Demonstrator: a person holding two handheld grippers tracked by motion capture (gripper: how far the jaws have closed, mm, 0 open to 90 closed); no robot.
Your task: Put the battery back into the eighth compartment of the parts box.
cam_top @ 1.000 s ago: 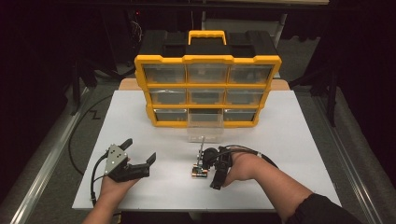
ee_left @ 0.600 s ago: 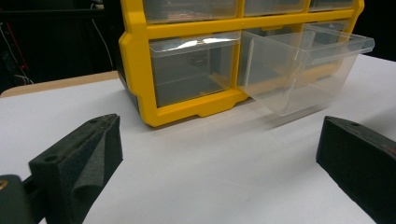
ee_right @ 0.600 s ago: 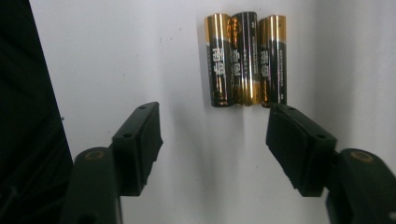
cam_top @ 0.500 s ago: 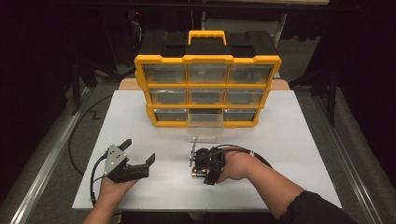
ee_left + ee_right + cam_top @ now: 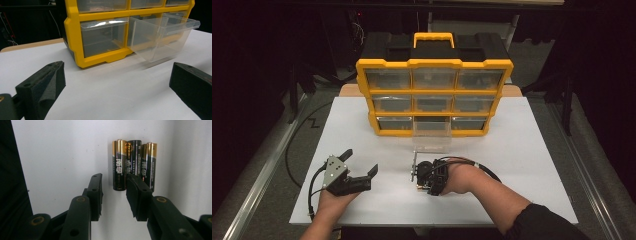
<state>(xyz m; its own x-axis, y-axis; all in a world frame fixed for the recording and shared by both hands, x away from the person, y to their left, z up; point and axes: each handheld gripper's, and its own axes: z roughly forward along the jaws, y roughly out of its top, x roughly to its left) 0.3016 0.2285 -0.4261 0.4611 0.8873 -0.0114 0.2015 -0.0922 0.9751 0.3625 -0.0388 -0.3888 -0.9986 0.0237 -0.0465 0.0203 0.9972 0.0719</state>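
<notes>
On the white tabletop (image 5: 62, 150), the right gripper (image 5: 113, 195) has been closing, jaws still apart, around three black-and-gold cylindrical batteries (image 5: 134, 162) at upper centre; next, squeezing squarely.

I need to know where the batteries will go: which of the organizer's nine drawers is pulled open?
The bottom middle drawer: it juts forward from the yellow organizer over the table, while the other eight sit flush.

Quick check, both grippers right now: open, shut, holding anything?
Left gripper: open, empty, resting on the table.
Right gripper: jaws just been closing around the leftmost battery, pads not yet pressing it; open.
</notes>
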